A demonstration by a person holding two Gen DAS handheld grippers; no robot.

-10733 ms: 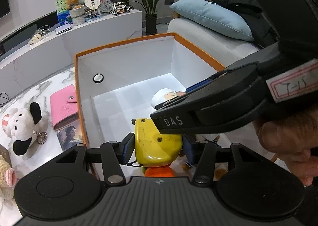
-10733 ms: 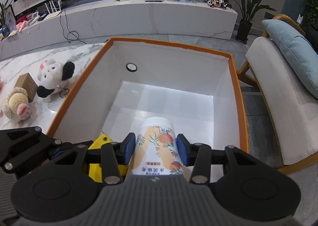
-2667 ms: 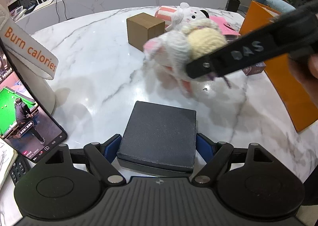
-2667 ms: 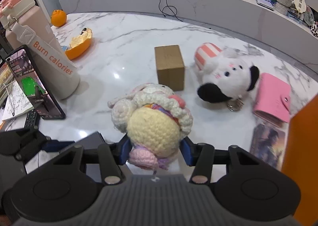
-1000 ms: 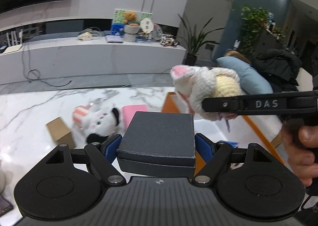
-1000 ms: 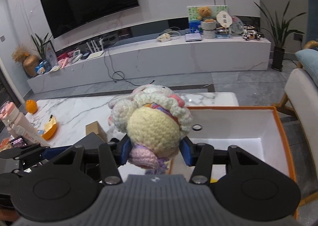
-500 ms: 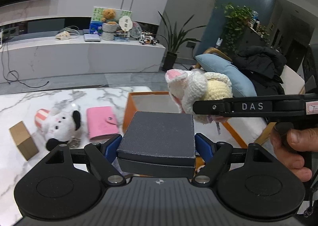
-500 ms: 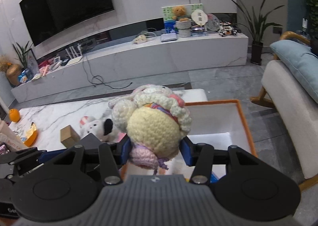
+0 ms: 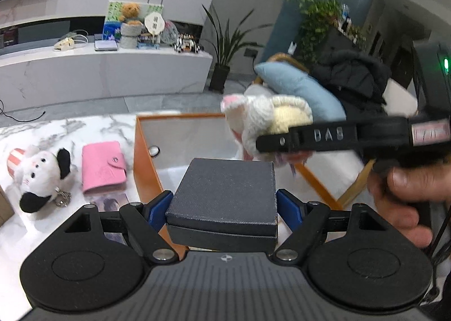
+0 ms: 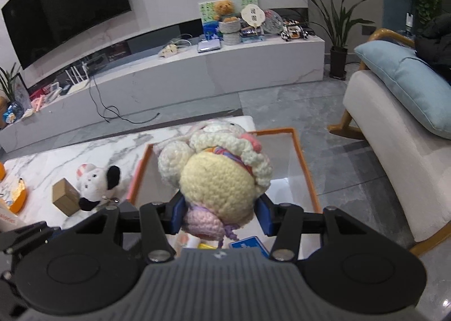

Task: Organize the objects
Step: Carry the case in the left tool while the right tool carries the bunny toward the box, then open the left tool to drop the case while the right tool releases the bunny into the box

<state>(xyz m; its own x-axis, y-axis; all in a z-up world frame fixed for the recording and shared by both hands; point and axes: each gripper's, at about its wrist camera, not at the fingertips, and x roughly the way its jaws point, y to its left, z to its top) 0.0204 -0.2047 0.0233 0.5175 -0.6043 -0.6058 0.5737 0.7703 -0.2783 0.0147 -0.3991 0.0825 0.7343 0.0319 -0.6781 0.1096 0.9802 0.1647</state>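
Right now your left tool (image 9: 225,208) clamps the dark gift box (image 9: 225,194) with jaws wide, while your right tool (image 10: 220,213) pinches the crochet doll (image 10: 217,177) nearly shut. Both hang over the orange bin (image 9: 146,163) at the table (image 9: 56,134) edge — lifted to clear its wall before dropping in, I'd judge.

Marble table (image 9: 56,129): plush cow (image 9: 39,177), pink wallet (image 9: 103,166), orange box (image 9: 143,157)
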